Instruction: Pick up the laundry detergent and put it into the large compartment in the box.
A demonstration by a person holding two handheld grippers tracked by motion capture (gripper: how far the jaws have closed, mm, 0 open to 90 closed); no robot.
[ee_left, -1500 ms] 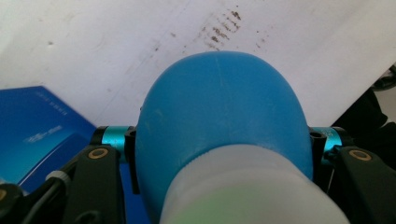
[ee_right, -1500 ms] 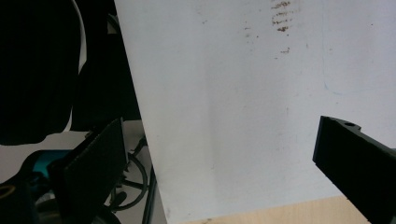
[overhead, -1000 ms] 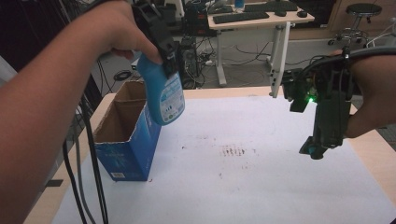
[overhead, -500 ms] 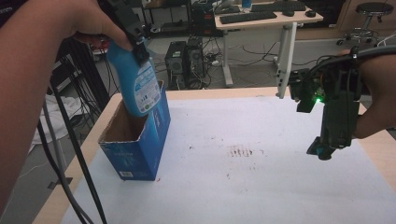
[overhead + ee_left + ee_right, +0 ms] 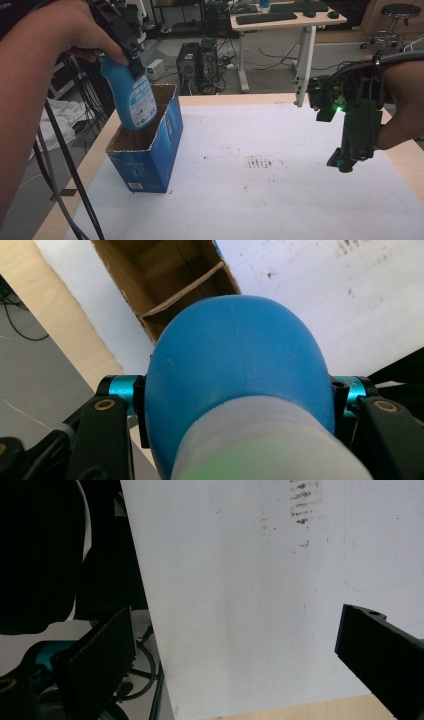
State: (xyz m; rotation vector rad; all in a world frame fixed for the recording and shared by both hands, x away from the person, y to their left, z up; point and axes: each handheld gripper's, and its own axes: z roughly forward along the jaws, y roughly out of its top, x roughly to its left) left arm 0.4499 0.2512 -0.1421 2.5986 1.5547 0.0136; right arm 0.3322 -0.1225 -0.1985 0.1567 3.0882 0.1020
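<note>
The left tongs are clamped on the upper body of a blue bottle, one jaw on each side, as the left gripper view confirms. The bottle hangs base down, its lower end inside the open top of a blue cardboard box standing near the left edge of the counter. The right tongs hover above the white counter surface at the right, well apart from the box, jaws spread apart and holding nothing
</note>
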